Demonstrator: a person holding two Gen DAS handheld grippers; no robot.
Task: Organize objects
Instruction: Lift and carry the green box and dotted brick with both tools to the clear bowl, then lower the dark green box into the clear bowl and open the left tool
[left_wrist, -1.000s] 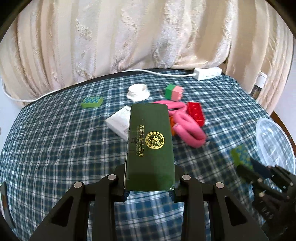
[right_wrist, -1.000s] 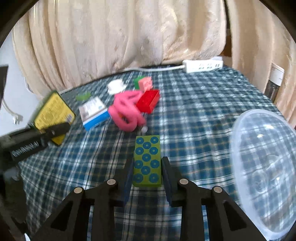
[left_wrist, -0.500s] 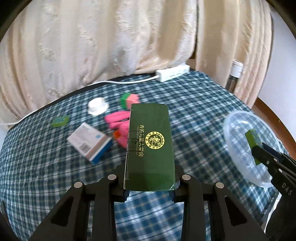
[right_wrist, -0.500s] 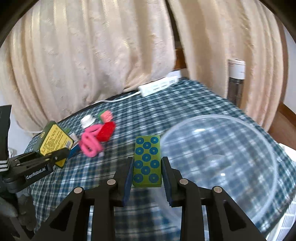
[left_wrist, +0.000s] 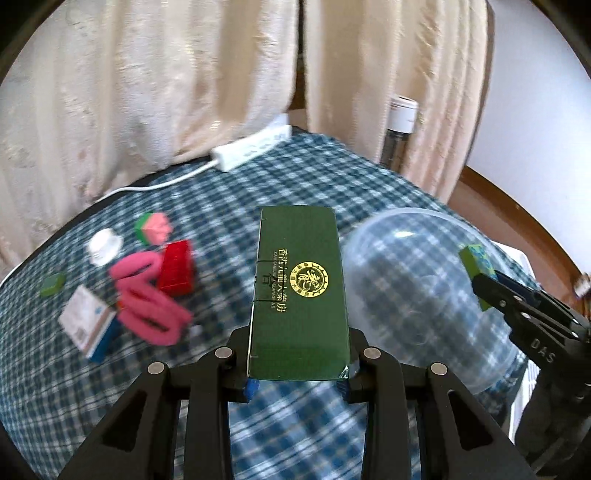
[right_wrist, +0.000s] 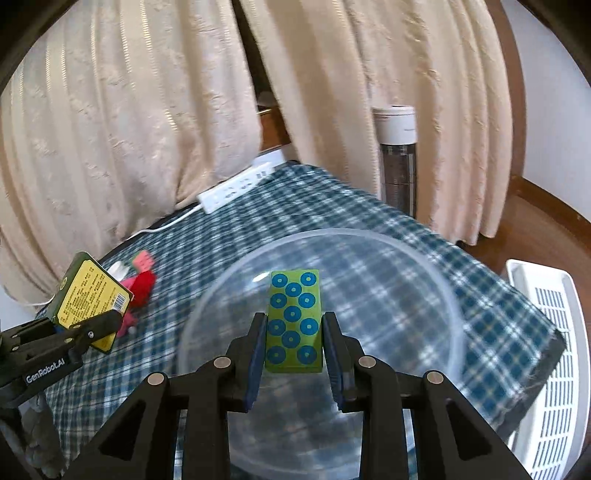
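Observation:
My left gripper (left_wrist: 298, 363) is shut on a dark green box (left_wrist: 300, 288) with a gold emblem, held above the checked cloth just left of the clear plastic bowl (left_wrist: 424, 280). My right gripper (right_wrist: 294, 356) is shut on a green block with blue dots (right_wrist: 293, 319) and holds it over the bowl (right_wrist: 406, 258). The block also shows in the left wrist view (left_wrist: 476, 260), and the box's yellow back shows in the right wrist view (right_wrist: 90, 299).
On the cloth to the left lie a pink loop (left_wrist: 147, 299), a red brick (left_wrist: 177, 267), a pink-green cube (left_wrist: 153, 227), a white cap (left_wrist: 105, 243), a small green block (left_wrist: 51, 284) and a white-blue carton (left_wrist: 88, 321). A power strip (left_wrist: 251, 147) lies at the back. A white basket (right_wrist: 550, 354) stands off the right edge.
Both grippers have moved right toward the bowl. The dotted block is now over the bowl, and the green box has come up beside it.

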